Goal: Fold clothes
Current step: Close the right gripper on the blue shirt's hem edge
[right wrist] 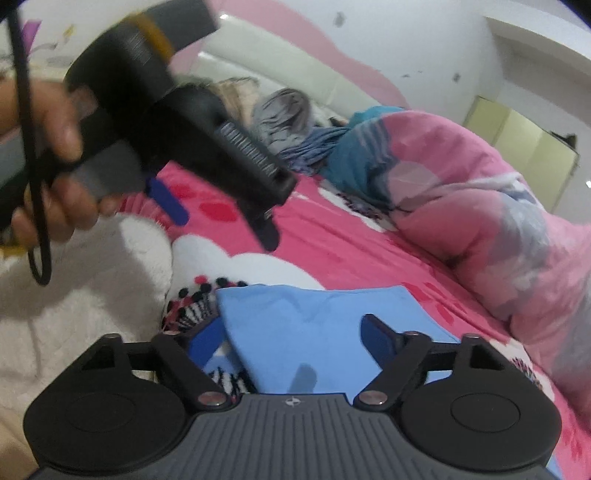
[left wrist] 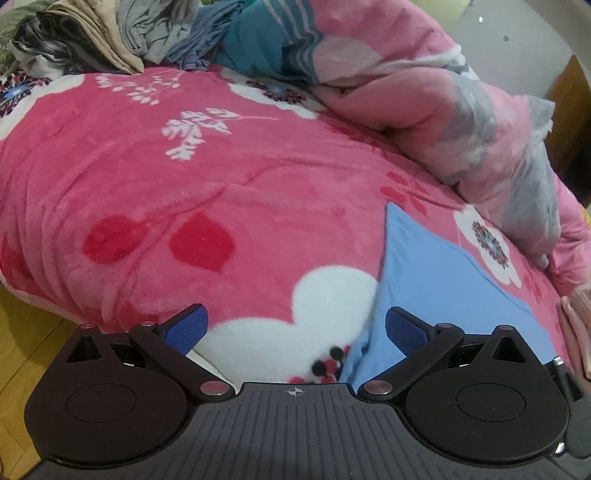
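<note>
Bed with pink floral blanket (left wrist: 155, 184); rumpled quilt (left wrist: 461, 122) at right, clothes heap (left wrist: 122, 37) at far end. Blue garment (right wrist: 314, 325) flat on near blanket. Left gripper (left wrist: 295, 328) jaws wide apart, empty, garment edge beside right pad. Right gripper (right wrist: 295, 339) spread over garment, gripping nothing. Hand (right wrist: 55, 155) carries left gripper at far left.

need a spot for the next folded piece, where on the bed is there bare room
The widest free patch is the pink blanket between the clothes pile at the far edge and the blue garment near the front. It is crowded on the right, where the bunched quilt lies, and in front by the blue garment itself.
</note>
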{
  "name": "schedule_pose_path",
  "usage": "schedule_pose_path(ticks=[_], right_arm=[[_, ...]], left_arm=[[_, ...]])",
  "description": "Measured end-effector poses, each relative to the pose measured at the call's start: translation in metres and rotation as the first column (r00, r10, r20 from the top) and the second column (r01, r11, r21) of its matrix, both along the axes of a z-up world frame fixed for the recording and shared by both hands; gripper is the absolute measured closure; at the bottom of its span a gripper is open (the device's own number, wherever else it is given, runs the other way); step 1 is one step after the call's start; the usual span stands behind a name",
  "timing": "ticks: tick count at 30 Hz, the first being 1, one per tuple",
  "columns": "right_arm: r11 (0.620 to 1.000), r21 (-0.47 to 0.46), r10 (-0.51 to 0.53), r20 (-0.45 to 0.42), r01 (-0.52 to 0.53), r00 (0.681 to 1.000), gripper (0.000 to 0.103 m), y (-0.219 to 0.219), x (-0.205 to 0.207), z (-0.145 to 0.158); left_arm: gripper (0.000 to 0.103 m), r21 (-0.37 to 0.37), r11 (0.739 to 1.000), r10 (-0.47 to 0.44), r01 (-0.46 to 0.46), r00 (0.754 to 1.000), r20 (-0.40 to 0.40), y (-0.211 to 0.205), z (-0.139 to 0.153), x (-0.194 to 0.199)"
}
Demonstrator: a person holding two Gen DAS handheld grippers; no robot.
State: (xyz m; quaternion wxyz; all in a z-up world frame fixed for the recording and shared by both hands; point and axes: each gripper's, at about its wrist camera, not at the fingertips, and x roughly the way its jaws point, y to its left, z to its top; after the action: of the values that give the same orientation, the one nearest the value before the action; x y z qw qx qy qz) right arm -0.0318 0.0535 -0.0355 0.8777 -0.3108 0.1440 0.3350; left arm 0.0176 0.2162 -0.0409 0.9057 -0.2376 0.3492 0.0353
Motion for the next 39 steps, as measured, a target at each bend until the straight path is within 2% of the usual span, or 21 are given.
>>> schedule_pose_path(ticks=[8,10,17,20,21,22,24,28,33,35,39], right_arm=[[0.992,-0.11,0.072,0.035,-0.067,0.997,0.041,0.029,0.004,-0.019],[0.988,-0.133,0.079,0.036,-0.073,0.996,0.048,0.033,0.004,-0.025],[0.977,-0.193,0.108,0.08,-0.091,0.991,0.055,0.039,-0.001,-0.031],[0.983,-0.162,0.093,0.038,-0.085,0.995,0.056,0.037,0.005,-0.028],[0.985,-0.15,0.088,0.022,-0.084,0.996,0.062,0.037,0.007,-0.027],[0.987,-0.138,0.084,0.006,-0.082,0.996,0.073,0.036,0.009,-0.026],[0.992,-0.106,0.063,-0.018,-0.064,0.998,0.081,0.033,0.013,-0.02],[0.999,-0.051,0.005,-0.063,-0.009,0.998,0.083,0.025,0.022,-0.013],[0.997,-0.08,0.009,-0.043,-0.012,0.999,0.084,0.025,0.023,-0.021],[1.0,-0.023,-0.008,-0.084,0.006,0.996,0.1,0.018,0.026,-0.016],[0.988,0.131,-0.051,-0.199,0.079,0.979,0.101,-0.005,0.039,0.004]], left_arm=[[0.0,0.005,1.0,0.011,-0.011,0.999,0.038,0.005,0.004,0.006],[0.0,0.0,1.0,0.017,-0.017,0.999,0.043,0.006,0.003,0.007],[0.0,-0.014,0.999,0.035,-0.034,0.999,0.041,0.009,-0.001,0.011],[0.0,-0.022,0.999,0.037,-0.036,0.998,0.046,0.01,0.0,0.011],[0.0,-0.025,0.999,0.036,-0.035,0.998,0.047,0.01,0.0,0.012],[0.0,-0.025,0.999,0.034,-0.033,0.998,0.046,0.01,0.0,0.012],[0.0,-0.026,0.999,0.036,-0.035,0.998,0.043,0.011,0.0,0.012],[0.0,-0.032,0.999,0.039,-0.038,0.998,0.043,0.011,0.0,0.01],[0.0,-0.041,0.999,0.029,-0.027,0.998,0.047,0.009,0.002,0.01],[0.0,-0.047,0.999,0.022,-0.019,0.998,0.054,0.008,0.004,0.009],[0.0,-0.093,0.996,0.005,0.0,0.998,0.059,0.009,0.006,0.011]])
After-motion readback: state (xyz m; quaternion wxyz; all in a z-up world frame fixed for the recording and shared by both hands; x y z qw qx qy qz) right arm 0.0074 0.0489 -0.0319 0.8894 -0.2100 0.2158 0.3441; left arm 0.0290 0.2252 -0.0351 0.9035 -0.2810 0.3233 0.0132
